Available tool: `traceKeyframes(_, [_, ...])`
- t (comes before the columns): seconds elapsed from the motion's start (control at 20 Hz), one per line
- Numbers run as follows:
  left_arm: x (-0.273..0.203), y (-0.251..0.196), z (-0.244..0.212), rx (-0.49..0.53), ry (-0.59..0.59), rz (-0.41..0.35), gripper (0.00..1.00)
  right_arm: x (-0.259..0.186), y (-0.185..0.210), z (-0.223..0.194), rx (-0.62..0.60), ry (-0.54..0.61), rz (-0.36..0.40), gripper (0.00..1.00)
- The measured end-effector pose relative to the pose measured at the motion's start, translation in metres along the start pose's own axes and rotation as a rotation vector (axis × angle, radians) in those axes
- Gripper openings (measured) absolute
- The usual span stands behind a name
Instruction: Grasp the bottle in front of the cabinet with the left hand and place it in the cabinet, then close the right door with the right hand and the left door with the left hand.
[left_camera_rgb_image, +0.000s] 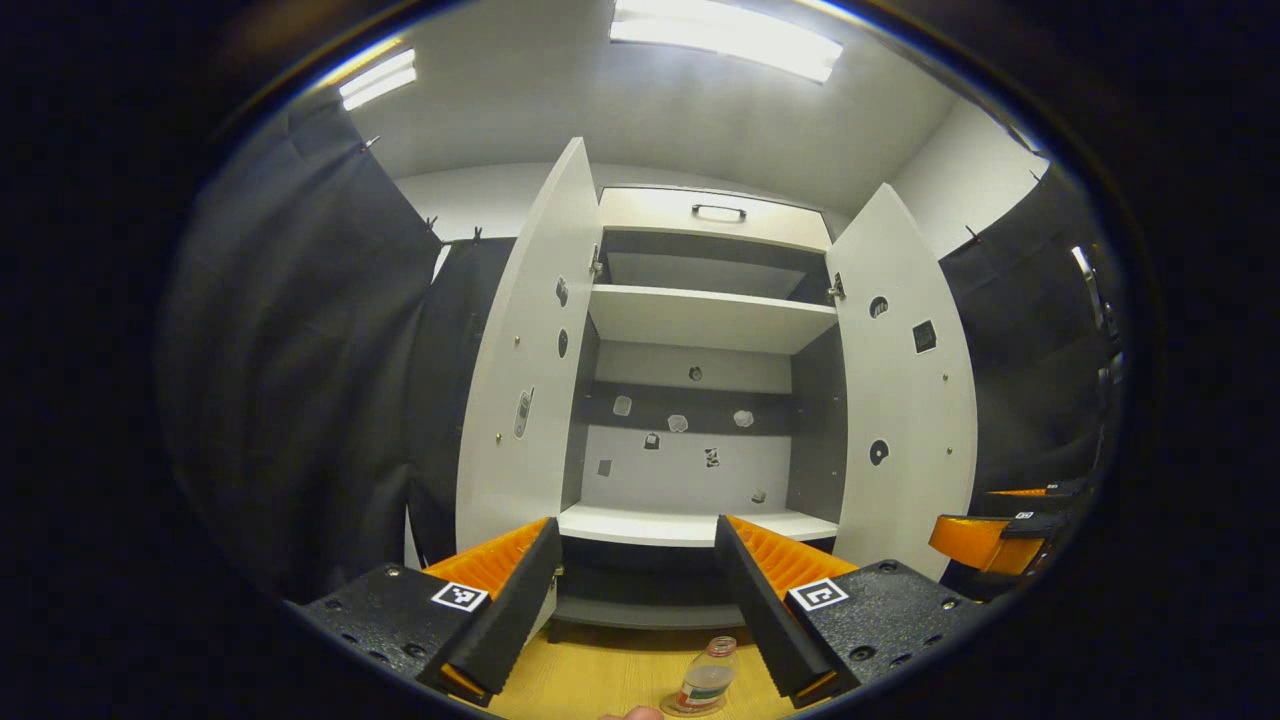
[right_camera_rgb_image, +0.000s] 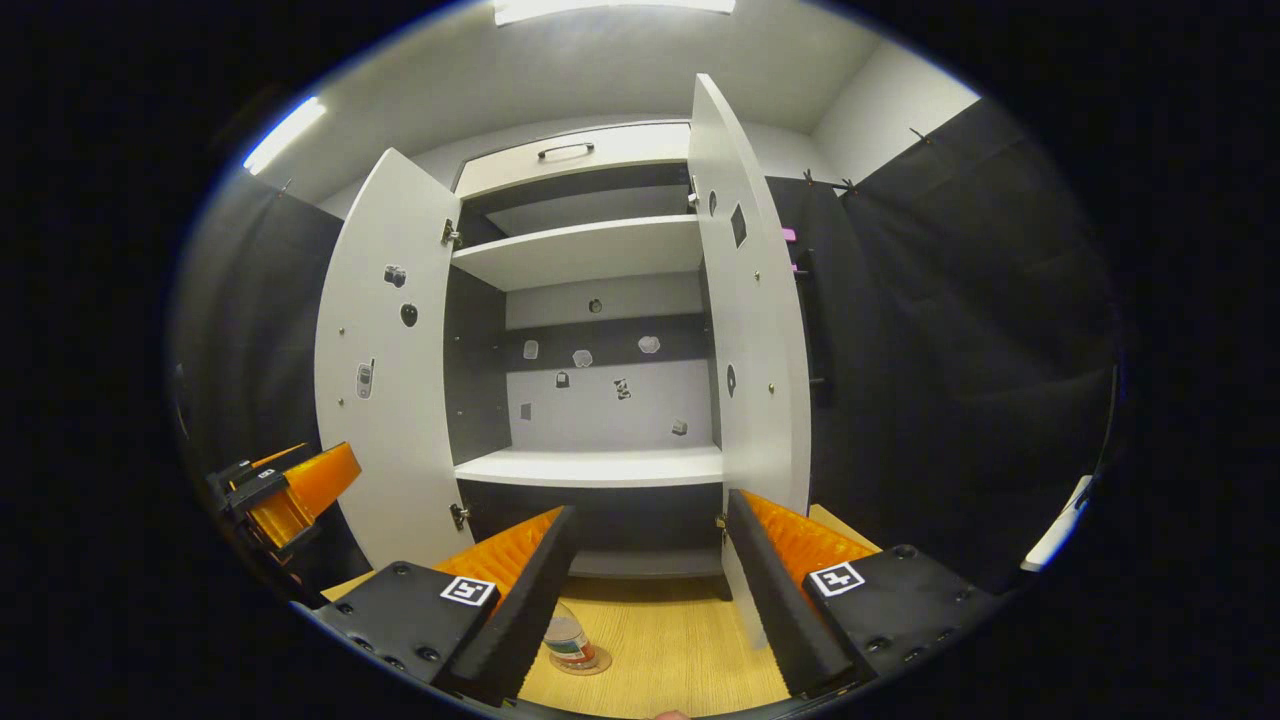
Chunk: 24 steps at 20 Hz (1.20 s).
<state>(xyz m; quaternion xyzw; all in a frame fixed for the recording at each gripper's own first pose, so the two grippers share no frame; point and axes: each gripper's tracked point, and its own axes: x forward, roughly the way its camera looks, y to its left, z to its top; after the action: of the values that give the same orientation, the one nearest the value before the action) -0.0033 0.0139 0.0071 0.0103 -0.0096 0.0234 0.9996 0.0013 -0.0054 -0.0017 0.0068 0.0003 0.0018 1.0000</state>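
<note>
A small clear bottle (left_camera_rgb_image: 708, 679) with a red cap stands upright on the wooden floor in front of the white cabinet (left_camera_rgb_image: 700, 320); the right gripper view has the bottle (right_camera_rgb_image: 567, 640) partly behind a finger. Both cabinet doors stand wide open: the left door (left_camera_rgb_image: 525, 360) and the right door (left_camera_rgb_image: 905, 390). My left gripper (left_camera_rgb_image: 632, 600) is open, well above and short of the bottle. My right gripper (right_camera_rgb_image: 650, 590) is open too, facing the cabinet with the right door (right_camera_rgb_image: 755, 330) just ahead of it. The right gripper (left_camera_rgb_image: 985, 535) also appears at the right edge of the left gripper view.
The cabinet holds an upper shelf (left_camera_rgb_image: 705, 315) and a lower shelf (left_camera_rgb_image: 690, 525), both bare, with small stickers on the back wall. A drawer with a handle (left_camera_rgb_image: 718, 211) sits on top. Black cloth walls flank the cabinet.
</note>
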Motion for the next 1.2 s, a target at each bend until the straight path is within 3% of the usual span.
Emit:
traceKeyframes(0.2, [0.008,0.000,-0.001,-0.008,0.001,-0.001,0.93,0.000,-0.001,-0.004,0.017,0.003,-0.002,0.98])
traceKeyframes(0.45, [0.033,-0.049,-0.040,-0.063,0.056,-0.143,0.94,-0.004,-0.015,-0.009,0.022,0.014,-0.041,0.98])
traceKeyframes(0.55, [0.043,-0.071,-0.076,-0.069,0.100,-0.184,0.94,-0.008,-0.024,-0.010,0.011,0.019,-0.071,0.98])
traceKeyframes(0.75, [0.061,-0.086,-0.161,-0.020,0.148,-0.159,0.94,-0.019,-0.048,-0.012,-0.010,0.026,-0.152,0.98])
traceKeyframes(0.85, [0.058,-0.097,-0.209,-0.012,0.215,-0.190,0.94,-0.024,-0.057,-0.015,-0.013,0.034,-0.187,0.98])
traceKeyframes(1.05, [0.052,-0.096,-0.281,-0.019,0.323,-0.181,0.94,-0.026,-0.070,-0.024,-0.044,0.064,-0.248,0.98])
traceKeyframes(1.2, [0.042,-0.096,-0.325,-0.007,0.390,-0.189,0.95,-0.026,-0.069,-0.031,-0.036,0.084,-0.254,0.98])
